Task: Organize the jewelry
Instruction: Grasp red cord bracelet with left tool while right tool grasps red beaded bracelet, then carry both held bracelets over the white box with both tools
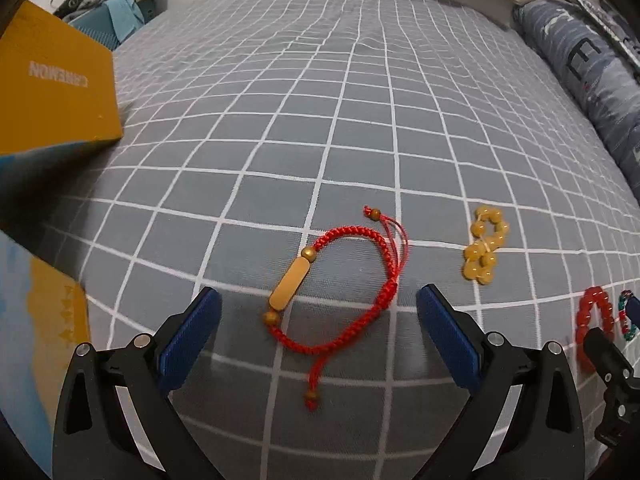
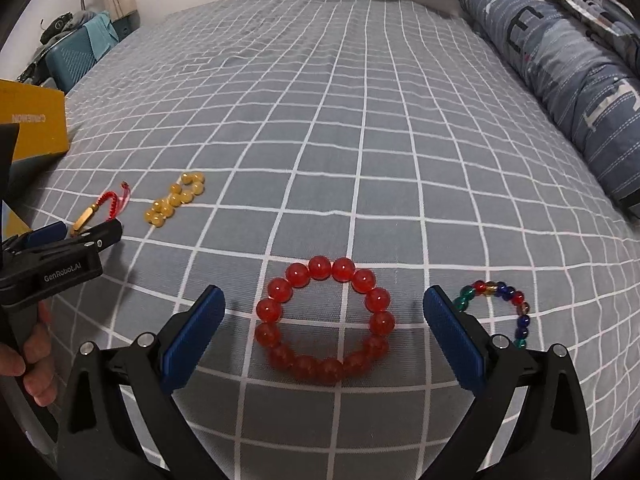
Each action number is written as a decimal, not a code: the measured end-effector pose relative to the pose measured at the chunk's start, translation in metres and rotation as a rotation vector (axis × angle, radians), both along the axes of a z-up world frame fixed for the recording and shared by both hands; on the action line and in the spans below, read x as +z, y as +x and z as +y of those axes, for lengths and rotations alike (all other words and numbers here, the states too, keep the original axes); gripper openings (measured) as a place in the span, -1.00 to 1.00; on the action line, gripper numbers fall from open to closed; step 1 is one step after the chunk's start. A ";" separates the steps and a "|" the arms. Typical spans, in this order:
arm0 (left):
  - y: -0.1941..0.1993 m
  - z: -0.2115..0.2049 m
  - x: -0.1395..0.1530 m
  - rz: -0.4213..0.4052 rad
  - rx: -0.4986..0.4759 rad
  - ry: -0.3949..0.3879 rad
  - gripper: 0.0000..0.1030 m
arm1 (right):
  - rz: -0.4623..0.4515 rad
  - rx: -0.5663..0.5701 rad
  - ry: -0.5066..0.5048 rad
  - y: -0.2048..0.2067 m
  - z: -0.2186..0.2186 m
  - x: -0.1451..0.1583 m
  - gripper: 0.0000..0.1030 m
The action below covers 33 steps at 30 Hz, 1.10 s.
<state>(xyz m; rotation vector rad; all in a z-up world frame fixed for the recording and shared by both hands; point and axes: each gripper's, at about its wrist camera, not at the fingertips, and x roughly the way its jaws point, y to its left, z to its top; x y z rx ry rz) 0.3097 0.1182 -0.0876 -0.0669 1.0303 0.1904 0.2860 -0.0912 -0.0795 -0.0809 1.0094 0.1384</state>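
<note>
A red braided cord bracelet (image 1: 352, 276) with a long tan bead lies on the grey checked bedsheet (image 1: 320, 120), between the open fingers of my left gripper (image 1: 318, 300), which hovers over it. A yellow bead bracelet (image 1: 485, 245) lies to its right. My right gripper (image 2: 324, 300) is open over a red bead bracelet (image 2: 325, 320). A multicoloured bead bracelet (image 2: 502, 304) lies just right of the right finger. In the right wrist view the cord bracelet (image 2: 104, 208) and yellow beads (image 2: 176, 199) lie at left.
A yellow box (image 1: 52, 84) with a blue side stands open at the left of the bed. A folded blue patterned quilt (image 2: 560, 64) lies along the right side. A teal chair with clothes (image 2: 76, 56) stands beyond the bed's far left corner.
</note>
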 end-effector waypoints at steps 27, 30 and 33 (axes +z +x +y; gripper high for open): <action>-0.019 -0.009 0.014 -0.016 -0.053 -0.085 -0.80 | 0.049 -0.032 0.034 0.008 -0.001 -0.010 -0.52; -0.020 -0.009 0.016 -0.024 -0.052 -0.084 -0.80 | 0.046 -0.036 0.042 0.006 -0.002 -0.009 -0.52; -0.022 -0.011 0.019 -0.031 -0.055 -0.077 -0.80 | 0.040 -0.041 0.046 0.005 -0.004 -0.007 -0.52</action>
